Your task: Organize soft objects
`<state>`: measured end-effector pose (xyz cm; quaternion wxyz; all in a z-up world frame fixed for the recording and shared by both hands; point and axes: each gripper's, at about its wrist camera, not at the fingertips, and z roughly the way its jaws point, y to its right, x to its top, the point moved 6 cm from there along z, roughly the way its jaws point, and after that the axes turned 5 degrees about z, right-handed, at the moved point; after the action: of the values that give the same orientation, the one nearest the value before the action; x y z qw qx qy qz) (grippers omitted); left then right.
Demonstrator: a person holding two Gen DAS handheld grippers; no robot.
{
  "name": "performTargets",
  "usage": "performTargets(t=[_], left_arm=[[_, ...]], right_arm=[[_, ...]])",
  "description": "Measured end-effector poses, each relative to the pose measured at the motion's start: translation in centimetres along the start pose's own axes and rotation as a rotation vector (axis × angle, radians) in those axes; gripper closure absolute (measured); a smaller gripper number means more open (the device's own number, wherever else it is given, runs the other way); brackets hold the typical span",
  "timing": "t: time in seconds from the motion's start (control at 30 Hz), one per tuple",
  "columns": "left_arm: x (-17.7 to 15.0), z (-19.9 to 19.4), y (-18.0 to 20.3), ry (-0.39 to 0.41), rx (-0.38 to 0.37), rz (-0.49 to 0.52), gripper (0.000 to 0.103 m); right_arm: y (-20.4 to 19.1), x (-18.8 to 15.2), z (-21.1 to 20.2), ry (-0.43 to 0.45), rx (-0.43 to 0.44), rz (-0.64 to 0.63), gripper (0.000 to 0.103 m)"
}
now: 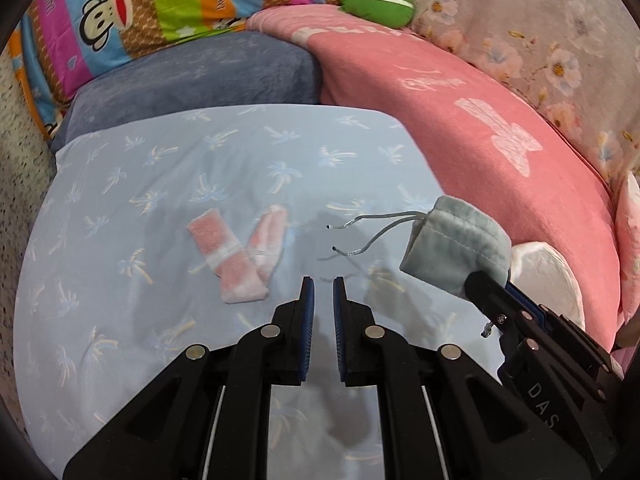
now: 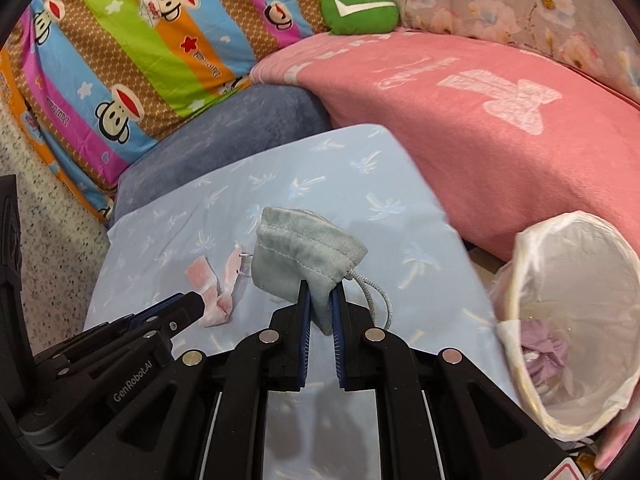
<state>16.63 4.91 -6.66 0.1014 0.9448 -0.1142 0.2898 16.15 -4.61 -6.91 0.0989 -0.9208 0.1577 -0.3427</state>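
the right tongs (image 2: 321, 298) are clenched on one grey drawstring pouch (image 2: 304, 258), pinching its lower corner and holding it up off the pale blue palm-print sheet (image 2: 360, 184); its two cords (image 1: 372, 226) dangle free. the left tongs (image 1: 323, 290) are closed with nothing between them, hovering just beside two pink socks (image 1: 240, 252) lying together on the sheet. to the right stands one white bin (image 2: 576, 320) lined with plastic, something lilac inside. one green cushion (image 2: 360, 10) sits at the back.
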Motion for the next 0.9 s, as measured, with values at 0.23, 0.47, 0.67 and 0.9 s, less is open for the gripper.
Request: performTargets(t=[0.23, 0.47, 0.67, 0.9], left_arm=[[-0.2, -1.4, 4.5, 0.025, -0.023, 0.093, 0.093], [-0.5, -2.4, 8.9, 0.041, -0.068, 0.164, 0.093], [-0.7, -2.3, 10.5, 0.035, -0.089, 0.172, 0.092], [-0.6, -0.8, 6.5, 0.014, -0.016, 0.087, 0.054]], right_arm=[[4.4, 0.2, -4.0, 0.06, -0.024, 0.063, 0.093], [9.1, 0.1, -7.3, 0.112, -0.058, 0.126, 0.093], [11.7, -0.2, -8.4, 0.121, -0.075, 0.162, 0.093], [9.3, -0.6, -6.5, 0.09, -0.045, 0.126, 0.093]])
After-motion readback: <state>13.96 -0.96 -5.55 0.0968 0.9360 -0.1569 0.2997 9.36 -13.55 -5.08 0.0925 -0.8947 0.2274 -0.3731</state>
